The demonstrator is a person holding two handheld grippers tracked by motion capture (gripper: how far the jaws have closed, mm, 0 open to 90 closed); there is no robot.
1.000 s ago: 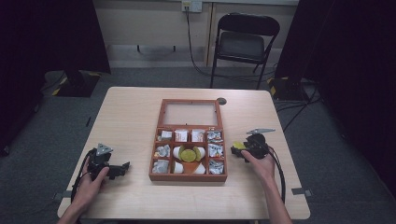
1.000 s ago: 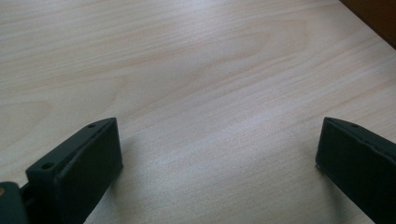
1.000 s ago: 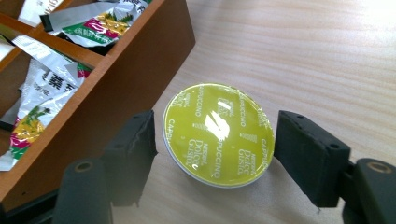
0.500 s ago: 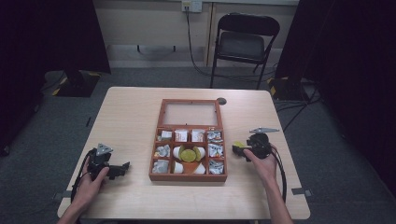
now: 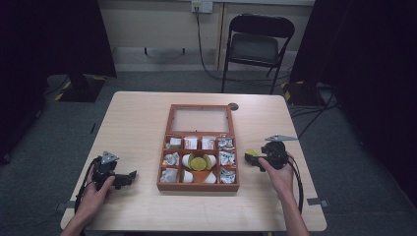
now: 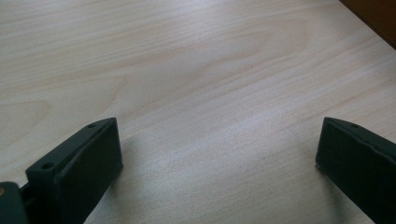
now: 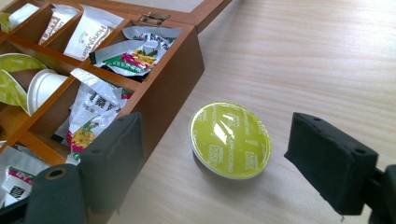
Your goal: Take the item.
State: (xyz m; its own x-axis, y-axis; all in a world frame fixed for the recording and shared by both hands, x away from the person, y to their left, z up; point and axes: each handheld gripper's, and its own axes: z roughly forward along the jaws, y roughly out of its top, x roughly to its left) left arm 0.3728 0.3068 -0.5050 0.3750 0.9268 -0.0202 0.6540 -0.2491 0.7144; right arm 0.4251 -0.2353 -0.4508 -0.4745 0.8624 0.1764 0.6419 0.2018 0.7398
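On the pale tabletop (image 5: 137,123), our right hand-held gripper (image 7: 229,154) gapes around a capsule (image 7: 229,140); closing could nudge it against the box (image 5: 199,147). Our left hand-held gripper (image 6: 215,163) is open too.

I count one light wooden table (image 5: 147,118), one brown wooden compartment box (image 5: 198,187) with its glass-paned lid lying open, and one black folding chair (image 5: 255,44) behind. Two black two-jaw grippers: left gripper (image 5: 129,176), right gripper (image 5: 250,158). One round green-lidded coffee capsule (image 7: 229,139) lies on the table outside the box. In the box I make out twelve compartments in three rows; foil sachets (image 7: 133,50) fill several, exact number unclear. White capsule cups (image 7: 43,88) there: cannot count.
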